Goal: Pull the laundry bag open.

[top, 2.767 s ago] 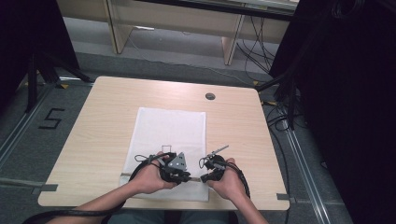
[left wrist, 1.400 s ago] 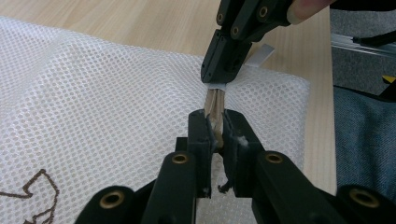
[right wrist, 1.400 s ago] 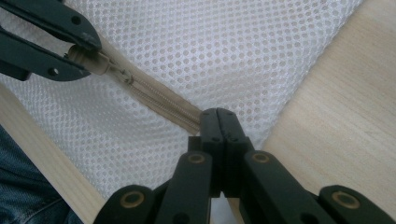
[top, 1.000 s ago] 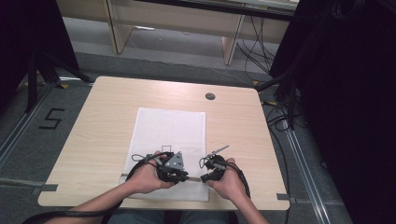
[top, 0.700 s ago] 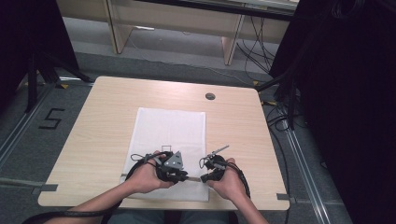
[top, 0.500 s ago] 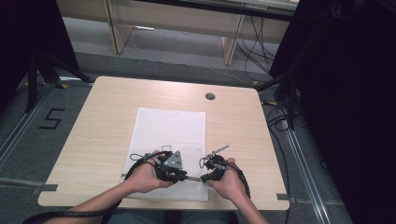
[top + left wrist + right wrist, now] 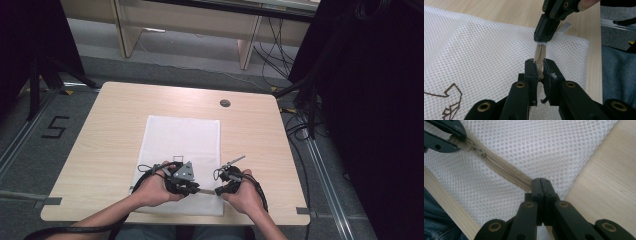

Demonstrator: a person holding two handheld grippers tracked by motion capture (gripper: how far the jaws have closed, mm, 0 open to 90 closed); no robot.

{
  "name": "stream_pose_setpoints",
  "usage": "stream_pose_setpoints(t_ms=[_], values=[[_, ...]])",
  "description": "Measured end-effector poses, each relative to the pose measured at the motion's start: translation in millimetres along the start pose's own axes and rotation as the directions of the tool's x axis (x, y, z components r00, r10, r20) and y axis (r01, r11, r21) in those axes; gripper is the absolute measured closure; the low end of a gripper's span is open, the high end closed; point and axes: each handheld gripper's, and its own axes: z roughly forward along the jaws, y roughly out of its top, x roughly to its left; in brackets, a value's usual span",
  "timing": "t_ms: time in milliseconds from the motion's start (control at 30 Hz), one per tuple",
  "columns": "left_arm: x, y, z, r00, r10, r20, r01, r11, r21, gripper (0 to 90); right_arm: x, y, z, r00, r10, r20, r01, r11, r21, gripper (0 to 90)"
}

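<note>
Left gripper (image 7: pixel 538 72) clamped on the zip pull (image 7: pixel 539 56), right gripper (image 7: pixel 541 185) clamped on the zip end (image 7: pixel 525 185) ahead: a jerky pull risks the thin tape slipping free.

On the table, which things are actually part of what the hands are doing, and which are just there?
In use:
- white mesh bag
- its beige zipper, pinched at both ends
- left gripper, shut on the zipper
- right gripper, shut on the zipper

Just there:
- round hole cover in the table
- cables on the floor
</note>
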Motion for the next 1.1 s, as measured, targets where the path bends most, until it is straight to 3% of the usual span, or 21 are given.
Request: stream_pose_setpoints(t_ms=[233,267,300,500,533,567,1100], values=[[1.4,-1.5,-2.9,1.0,-0.002,-0.001,0.002,1.0,0.002,81.8,-0.2,0.3,-0.7,1.0,0.0,0.001,0.0,1.0,0.01,90.0],[1.5,-2.0,-3.1,1.0,-0.005,0.0,0.005,1.0,0.0,81.7,1.1,0.2,-0.8,0.9998,0.017,-0.005,-0.017,1.0,0.015,90.0],[1.4,-2.2,-3.1,1.0,-0.004,-0.001,0.004,1.0,0.001,81.8,-0.6,0.5,-0.8,1.0,-0.005,0.004,0.005,1.0,0.011,90.0],[1.6,-2.1,-4.5,1.0,-0.008,-0.001,0.008,1.0,-0.003,81.7,0.0,0.3,-0.5,1.0,0.002,0.001,-0.002,1.0,0.007,90.0],[2.8,-1.8,-5.1,0.9999,0.016,-0.004,-0.016,0.9999,0.001,81.7,-0.2,0.3,-0.6,1.0,0.002,-0.001,-0.002,1.0,0.009,90.0],[1.6,-2.8,-5.2,0.9999,-0.012,-0.001,0.012,0.9999,-0.001,81.8,-0.3,0.4,-0.8,1.0,0.002,-0.001,-0.001,1.0,0.012,90.0],[2.2,-4.2,-7.1,1.0,-0.01,-0.002,0.01,1.0,0.0,81.8,0.2,0.3,-0.6,1.0,0.002,0.0,-0.002,1.0,0.008,90.0]])
